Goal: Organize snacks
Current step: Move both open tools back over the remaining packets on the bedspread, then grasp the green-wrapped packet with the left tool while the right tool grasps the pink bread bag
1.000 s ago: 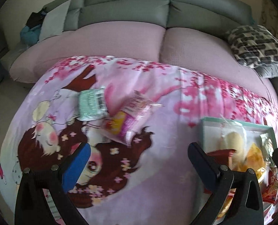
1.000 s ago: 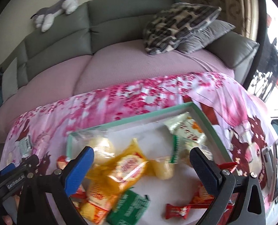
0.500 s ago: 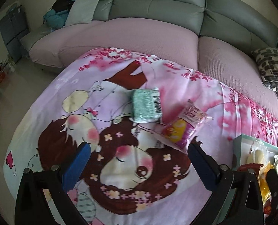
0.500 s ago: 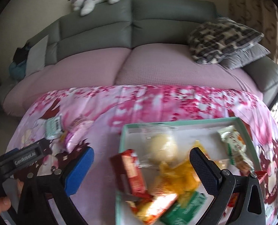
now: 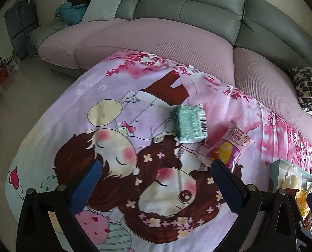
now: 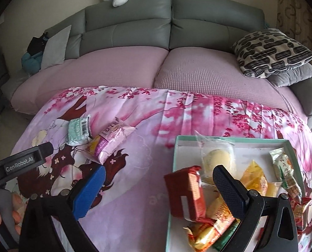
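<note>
Right wrist view, tray: on the cartoon blanket; holds mixed snack packets.
Red packet: at tray's left edge.
Green packet, pink packet: left of tray, on blanket.
Right gripper: fingers spread, empty, over tray's left edge.
Left gripper: fingers spread, empty, left of tray.

Green packet and pink packet flat on cloth; tray holds mixed snacks.

We hold both tools up with nothing between their fingers. Our left tool has its jaws spread wide. Our right tool is spread just as wide. Our left hand grips the left tool's handle.
</note>
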Tool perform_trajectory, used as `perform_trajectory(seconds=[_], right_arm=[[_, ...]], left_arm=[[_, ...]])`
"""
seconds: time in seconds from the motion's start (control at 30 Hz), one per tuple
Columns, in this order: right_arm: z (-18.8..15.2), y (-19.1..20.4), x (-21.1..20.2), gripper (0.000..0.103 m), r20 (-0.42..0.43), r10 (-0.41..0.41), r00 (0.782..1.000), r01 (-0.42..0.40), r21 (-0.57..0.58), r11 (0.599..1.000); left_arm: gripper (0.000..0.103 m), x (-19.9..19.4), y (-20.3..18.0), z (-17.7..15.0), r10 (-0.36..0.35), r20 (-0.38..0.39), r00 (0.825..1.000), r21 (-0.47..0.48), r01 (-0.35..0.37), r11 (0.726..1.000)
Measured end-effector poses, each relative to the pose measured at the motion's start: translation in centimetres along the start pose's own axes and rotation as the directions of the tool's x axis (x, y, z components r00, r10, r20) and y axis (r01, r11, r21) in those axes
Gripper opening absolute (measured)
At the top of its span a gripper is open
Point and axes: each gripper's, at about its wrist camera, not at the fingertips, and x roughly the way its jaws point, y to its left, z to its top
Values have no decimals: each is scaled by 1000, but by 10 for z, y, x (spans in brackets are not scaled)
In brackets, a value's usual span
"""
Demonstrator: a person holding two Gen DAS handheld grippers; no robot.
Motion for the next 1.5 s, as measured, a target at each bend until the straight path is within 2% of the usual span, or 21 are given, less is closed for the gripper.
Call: perform_trajectory(seconds=[0.17,0.33,0.53,0.63,1.1,1.5], right_arm=[[-1,12,13,103,-25,19,1000,-20,-10,1000],[0,22,18,103,-14,33,999,-34,-33,999],[6,26,28,103,-22,78,997,-78,13,997],[8,30,32,103,-24,75,997,-74,16,997],[28,49,66,101,1,102,995,-102,29,994],[23,56,107,100,-33,118,992,-117,40,992]], left_arm=[[103,7,9,5,-24,-7,1000,-15,23,1000],[103,15,7,11,-76,-8,997,-9,76,997],[103,22,-4,17,-143,5,990,30,143,989],[103,27,-5,20,-170,2,985,24,170,985],[103,54,3,43,-170,4,985,-16,170,985],[103,81,-22,48,-196,-34,980,29,197,980]])
